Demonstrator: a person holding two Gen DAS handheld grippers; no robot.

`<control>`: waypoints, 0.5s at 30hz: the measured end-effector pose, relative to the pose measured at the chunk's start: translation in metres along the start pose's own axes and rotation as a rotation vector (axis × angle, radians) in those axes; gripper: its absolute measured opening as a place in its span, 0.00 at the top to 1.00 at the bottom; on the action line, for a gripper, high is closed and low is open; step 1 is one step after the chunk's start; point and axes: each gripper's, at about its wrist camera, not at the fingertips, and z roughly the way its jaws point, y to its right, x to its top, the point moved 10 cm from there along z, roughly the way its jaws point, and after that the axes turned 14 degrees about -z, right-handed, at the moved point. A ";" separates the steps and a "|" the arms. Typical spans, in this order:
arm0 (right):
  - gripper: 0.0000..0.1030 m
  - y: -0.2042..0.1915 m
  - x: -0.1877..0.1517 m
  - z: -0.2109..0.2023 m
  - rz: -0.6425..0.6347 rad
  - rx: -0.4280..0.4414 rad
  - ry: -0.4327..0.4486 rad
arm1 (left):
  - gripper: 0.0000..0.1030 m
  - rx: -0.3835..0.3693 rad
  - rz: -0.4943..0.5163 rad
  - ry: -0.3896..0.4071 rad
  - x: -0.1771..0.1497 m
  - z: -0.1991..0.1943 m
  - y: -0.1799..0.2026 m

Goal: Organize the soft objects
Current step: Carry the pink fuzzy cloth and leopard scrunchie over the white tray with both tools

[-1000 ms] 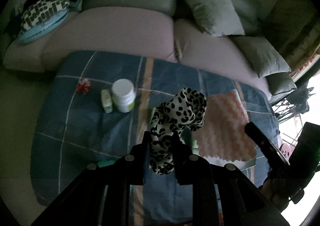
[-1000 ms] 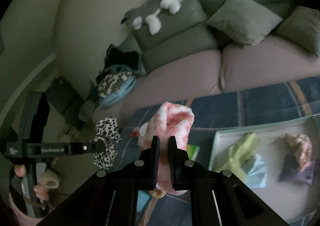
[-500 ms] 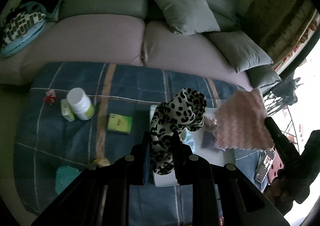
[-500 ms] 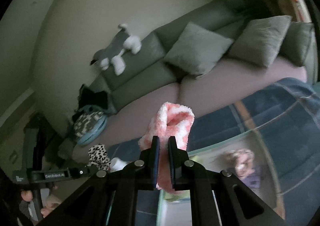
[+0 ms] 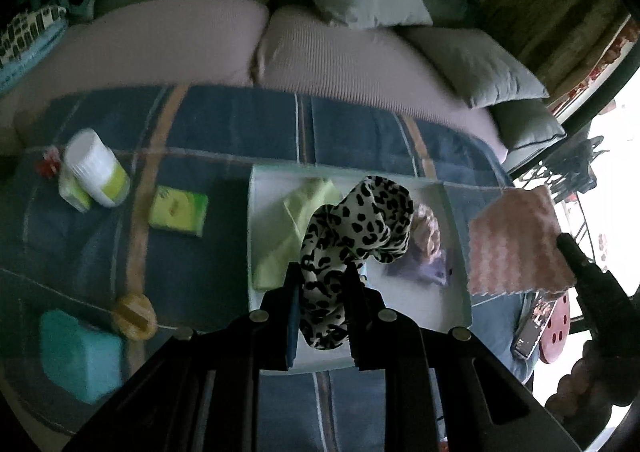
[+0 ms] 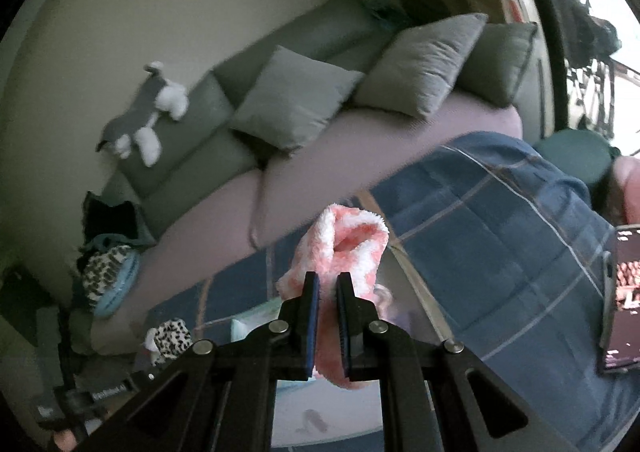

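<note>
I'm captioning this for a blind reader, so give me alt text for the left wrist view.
The left tool grips a leopard-print cloth above a white tray already holding a yellow-green cloth and other soft items. The tray sits on a blue plaid blanket in front of a sofa, and a pink fuzzy cloth hangs at right.

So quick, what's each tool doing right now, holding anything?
Left tool: closed on the leopard-print cloth.
Right tool: closed on the pink fluffy cloth.
</note>
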 end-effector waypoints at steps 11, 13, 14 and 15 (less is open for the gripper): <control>0.91 0.005 -0.020 0.014 -0.043 -0.063 -0.094 | 0.80 0.046 -0.016 -0.100 -0.042 0.064 -0.007; 0.91 0.001 -0.026 0.021 -0.060 -0.063 -0.121 | 0.80 0.054 -0.010 -0.115 -0.048 0.073 -0.008; 0.91 0.000 -0.031 0.026 -0.067 -0.065 -0.140 | 0.80 0.054 -0.009 -0.123 -0.051 0.077 -0.009; 0.91 -0.001 -0.035 0.030 -0.075 -0.069 -0.158 | 0.80 0.058 -0.007 -0.138 -0.055 0.083 -0.011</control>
